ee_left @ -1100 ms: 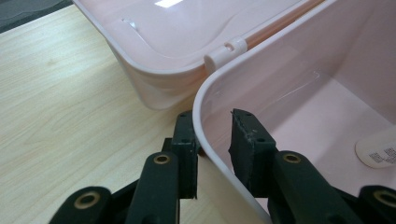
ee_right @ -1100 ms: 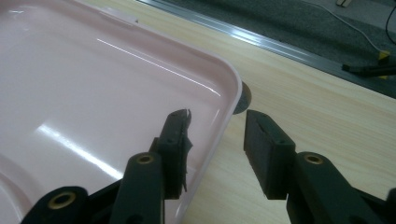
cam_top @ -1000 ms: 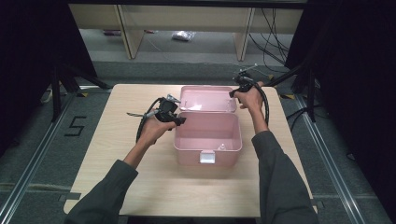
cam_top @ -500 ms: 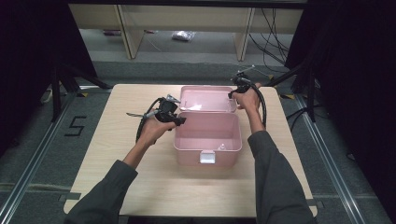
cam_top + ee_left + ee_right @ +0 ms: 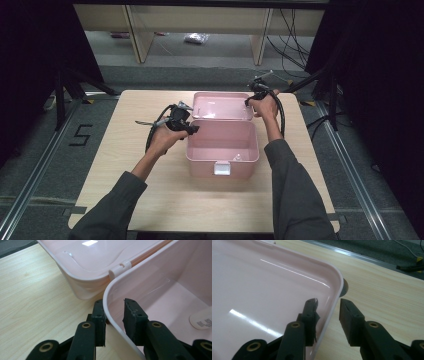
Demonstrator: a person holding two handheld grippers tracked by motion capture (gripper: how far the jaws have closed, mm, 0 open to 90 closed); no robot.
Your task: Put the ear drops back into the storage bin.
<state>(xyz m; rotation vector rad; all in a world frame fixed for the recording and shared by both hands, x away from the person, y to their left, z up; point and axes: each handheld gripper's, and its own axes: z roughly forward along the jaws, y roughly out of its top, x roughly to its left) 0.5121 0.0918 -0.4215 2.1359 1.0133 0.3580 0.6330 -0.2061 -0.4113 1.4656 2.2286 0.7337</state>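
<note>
I see a light wooden table (image 5: 150, 200) standing on a grey floor (image 5: 45, 165). On the floor at the left there is a marking like the number five (image 5: 80, 135). Metal rails (image 5: 355, 170) run along the floor on both sides of the table. Behind the table stands a pale shelf unit (image 5: 195, 20) with wooden legs, and a small bag (image 5: 195, 38) lies under it. Black curtains (image 5: 35, 60) hang at the left and at the right. Black cables (image 5: 292, 35) lie on the floor at the right, behind the table.
</note>
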